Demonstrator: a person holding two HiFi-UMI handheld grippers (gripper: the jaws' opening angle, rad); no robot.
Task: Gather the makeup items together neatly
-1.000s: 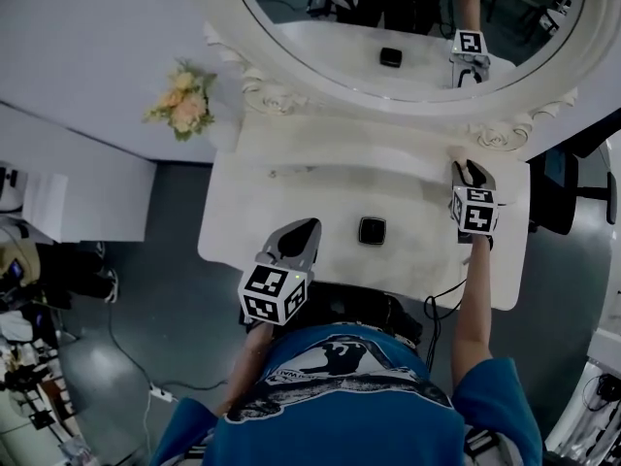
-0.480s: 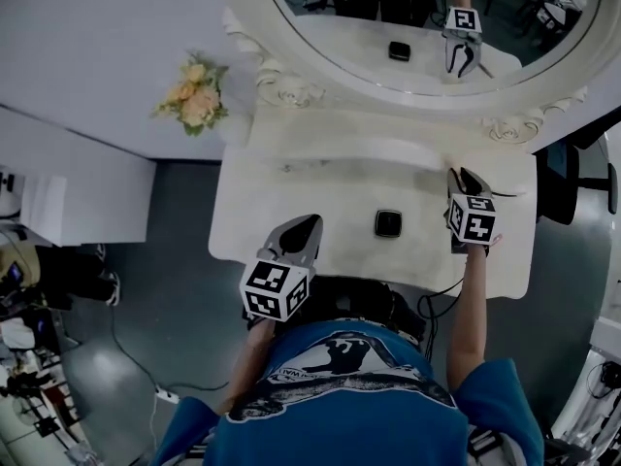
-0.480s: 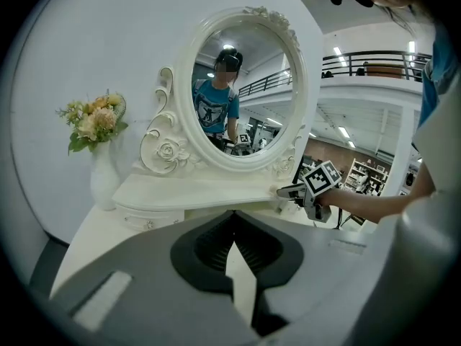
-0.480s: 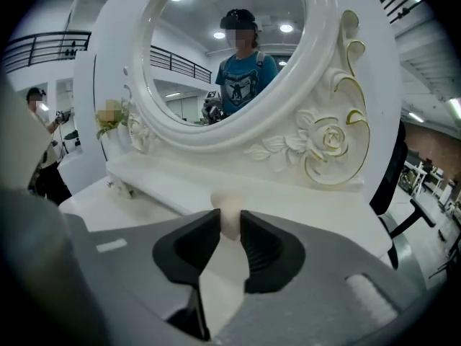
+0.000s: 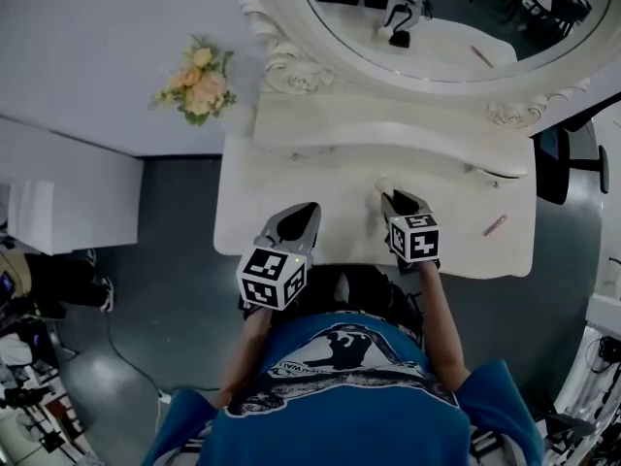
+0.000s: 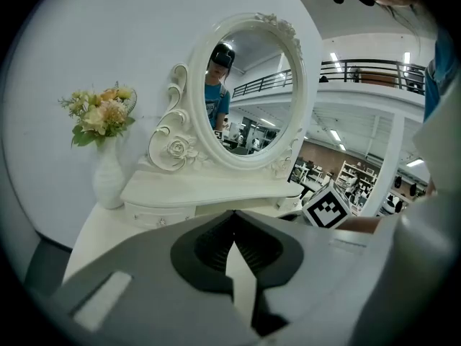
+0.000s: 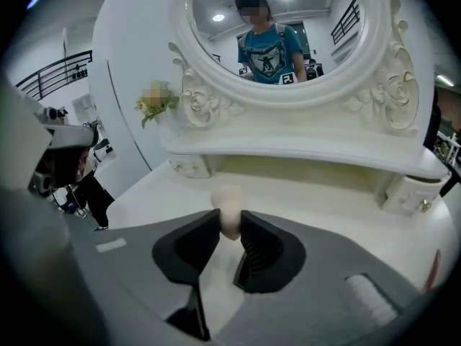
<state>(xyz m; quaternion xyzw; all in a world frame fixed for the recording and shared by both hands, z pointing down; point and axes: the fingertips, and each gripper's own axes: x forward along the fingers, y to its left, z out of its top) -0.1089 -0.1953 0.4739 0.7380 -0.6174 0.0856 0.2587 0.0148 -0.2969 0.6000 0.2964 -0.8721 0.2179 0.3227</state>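
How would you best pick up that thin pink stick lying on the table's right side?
Probably pinch the pink stick at its middle, from straight above, squeezing across its thin width. It lies flat and slanted on the table, with bare surface either side.

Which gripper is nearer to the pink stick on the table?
Right. The right gripper, jaws just closed on a beige sponge, is left of the pink stick; the left gripper is farther left.
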